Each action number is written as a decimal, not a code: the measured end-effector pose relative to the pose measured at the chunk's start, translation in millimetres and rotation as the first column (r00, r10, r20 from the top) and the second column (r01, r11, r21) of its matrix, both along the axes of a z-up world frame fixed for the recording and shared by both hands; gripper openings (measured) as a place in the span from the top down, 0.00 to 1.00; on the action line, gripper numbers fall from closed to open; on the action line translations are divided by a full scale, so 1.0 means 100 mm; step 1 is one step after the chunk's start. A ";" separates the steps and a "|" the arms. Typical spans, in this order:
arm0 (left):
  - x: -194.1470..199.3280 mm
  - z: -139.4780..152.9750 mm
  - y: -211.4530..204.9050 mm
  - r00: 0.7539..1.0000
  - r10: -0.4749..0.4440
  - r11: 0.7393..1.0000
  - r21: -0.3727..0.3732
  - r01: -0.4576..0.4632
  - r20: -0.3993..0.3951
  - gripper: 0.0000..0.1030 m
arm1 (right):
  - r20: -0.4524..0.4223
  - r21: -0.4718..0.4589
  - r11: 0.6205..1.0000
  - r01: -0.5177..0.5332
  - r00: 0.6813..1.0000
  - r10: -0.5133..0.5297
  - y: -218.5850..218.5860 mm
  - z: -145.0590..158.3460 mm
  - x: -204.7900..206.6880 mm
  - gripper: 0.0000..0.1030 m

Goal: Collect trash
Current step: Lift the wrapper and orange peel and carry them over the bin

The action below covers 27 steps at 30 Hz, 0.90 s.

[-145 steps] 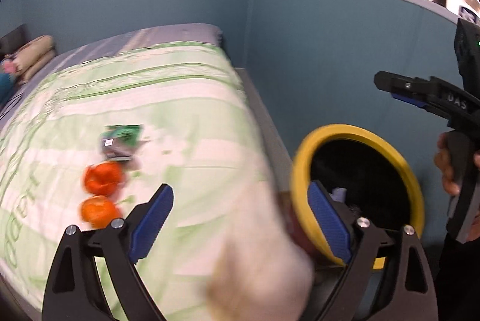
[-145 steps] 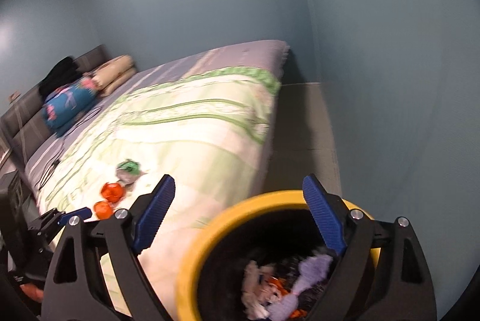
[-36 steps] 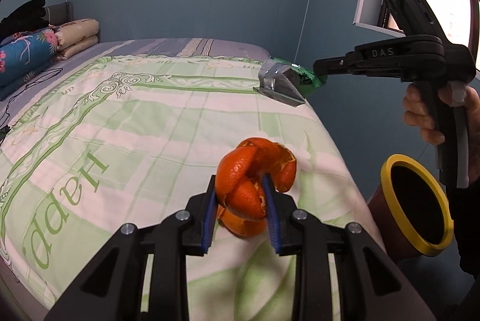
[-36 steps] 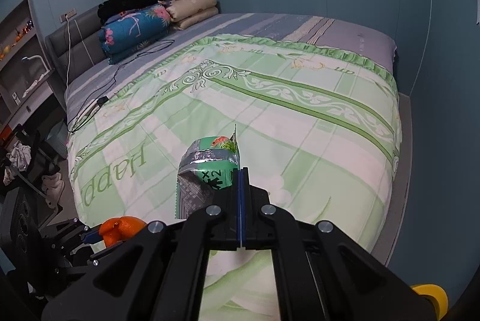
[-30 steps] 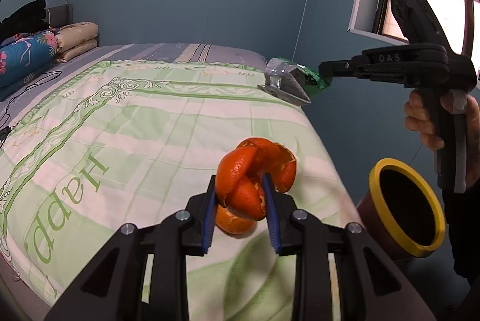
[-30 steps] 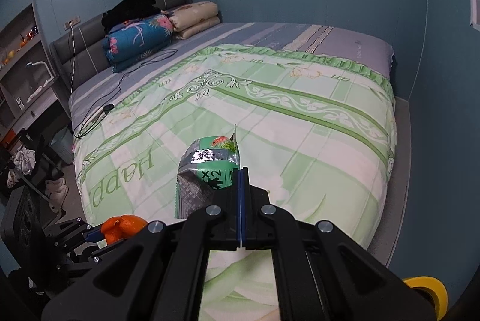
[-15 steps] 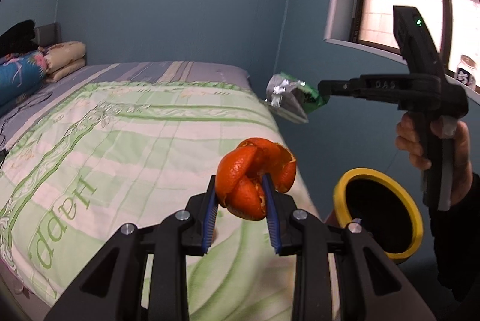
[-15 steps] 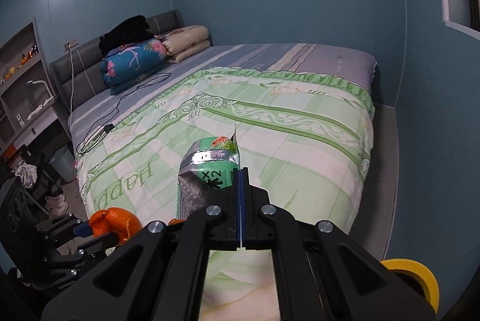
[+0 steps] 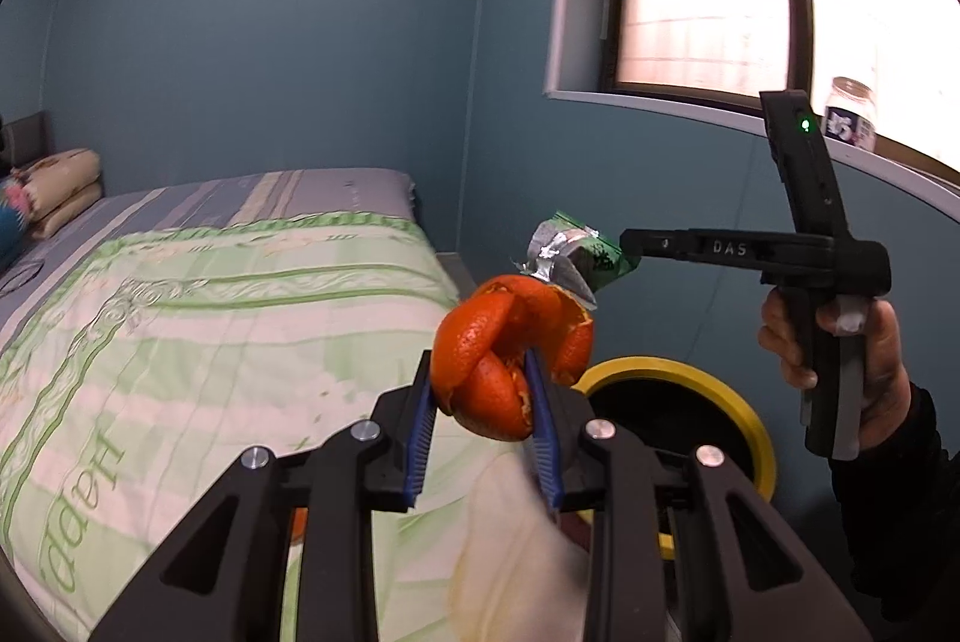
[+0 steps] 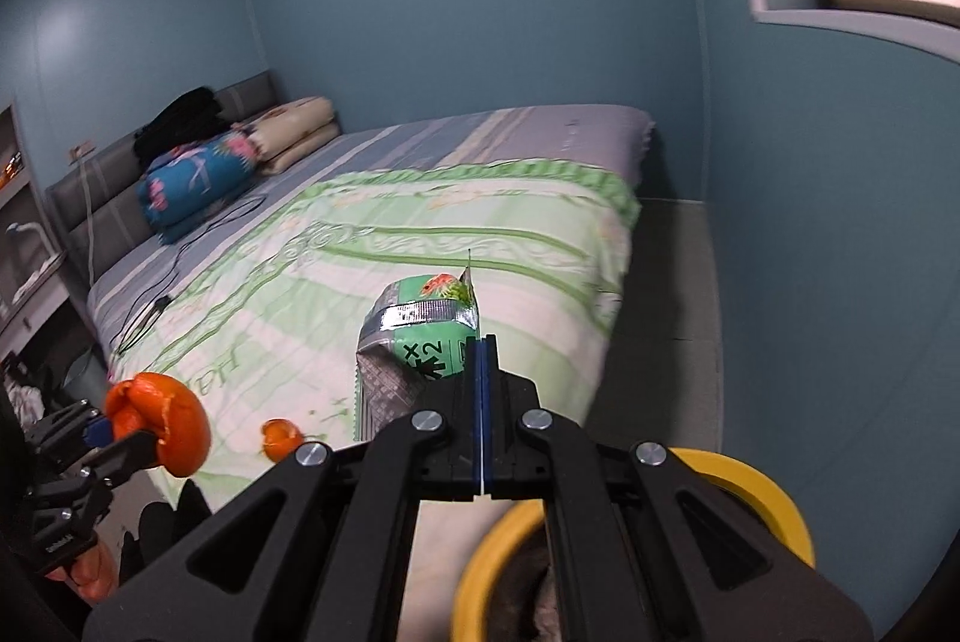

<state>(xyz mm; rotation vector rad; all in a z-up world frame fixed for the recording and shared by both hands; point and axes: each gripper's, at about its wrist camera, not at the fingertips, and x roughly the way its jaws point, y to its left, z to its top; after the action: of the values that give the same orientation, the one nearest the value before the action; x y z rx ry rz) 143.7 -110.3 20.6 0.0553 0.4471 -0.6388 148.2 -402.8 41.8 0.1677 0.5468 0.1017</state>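
Note:
My left gripper [image 9: 483, 396] is shut on a curled orange peel [image 9: 510, 348] and holds it in the air beside the bed edge, just left of the yellow-rimmed bin [image 9: 744, 414]. The peel also shows in the right wrist view [image 10: 159, 423]. My right gripper [image 10: 482, 360] is shut on a green and silver snack wrapper [image 10: 420, 336], held above the bin [image 10: 774, 492]; the wrapper also shows in the left wrist view [image 9: 570, 252]. A second orange peel [image 10: 282, 439] lies on the green quilt [image 10: 390, 246] near its edge.
The bed fills the left of both views, with pillows [image 10: 294, 132] and a blue folded blanket [image 10: 192, 180] at the headboard and a cable [image 10: 174, 282] on the sheet. A blue wall and a window sill with a jar [image 9: 849, 114] stand to the right. Grey floor [image 10: 666, 294] runs between bed and wall.
Both grippers have swung right, away from the bed and toward the bin, each still holding its piece. The bin rim now sits closer below both grippers.

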 end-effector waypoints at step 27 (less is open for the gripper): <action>-0.06 0.01 -1.18 0.975 -0.222 0.974 0.049 0.223 -0.015 0.74 | 0.063 -0.161 0.927 0.340 0.941 -0.334 -0.69 -0.41 -0.47 1.00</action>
<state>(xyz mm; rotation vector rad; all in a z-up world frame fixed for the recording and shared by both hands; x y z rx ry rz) 138.0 -228.2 21.8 0.1518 0.4703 -0.8484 100.8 -471.5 0.9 0.0910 0.4824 -0.2770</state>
